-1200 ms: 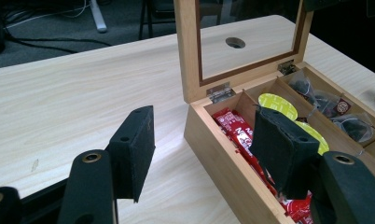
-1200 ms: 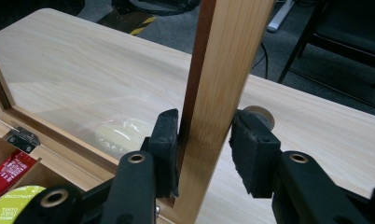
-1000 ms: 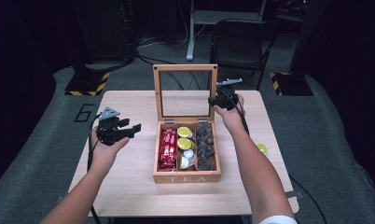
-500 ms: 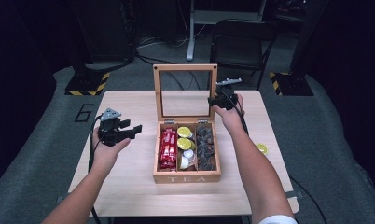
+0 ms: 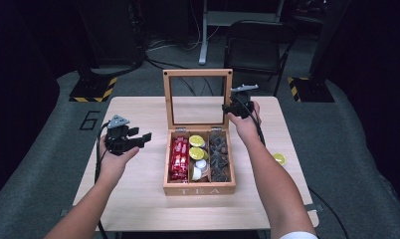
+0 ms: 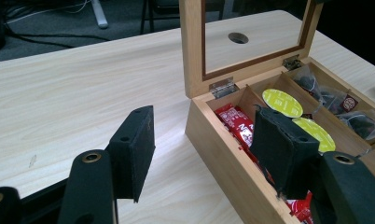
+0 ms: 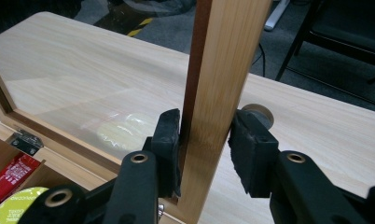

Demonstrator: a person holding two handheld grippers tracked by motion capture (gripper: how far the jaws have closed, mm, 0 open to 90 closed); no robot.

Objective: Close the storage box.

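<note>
- The tea box lid (image 5: 197, 94), a wooden frame around a clear pane, stands upright on its hinges at the far edge of the tea box (image 5: 199, 187), mid-surface.
- Likely stiff and light; the pane looks fragile, so the wooden side rail is the sound place to hold, and the hinges should swing it freely.
- The right claw (image 7: 204, 151) is clamped on the lid's right rail, one pad on each face.
- The left claw (image 6: 199, 154) hovers half open and empty just left of the box, above the wooden surface (image 5: 138, 209).
- Inside: red sachets (image 5: 178, 158), yellow-green capsules (image 5: 196, 147), dark tea bags (image 5: 219, 154).
</note>
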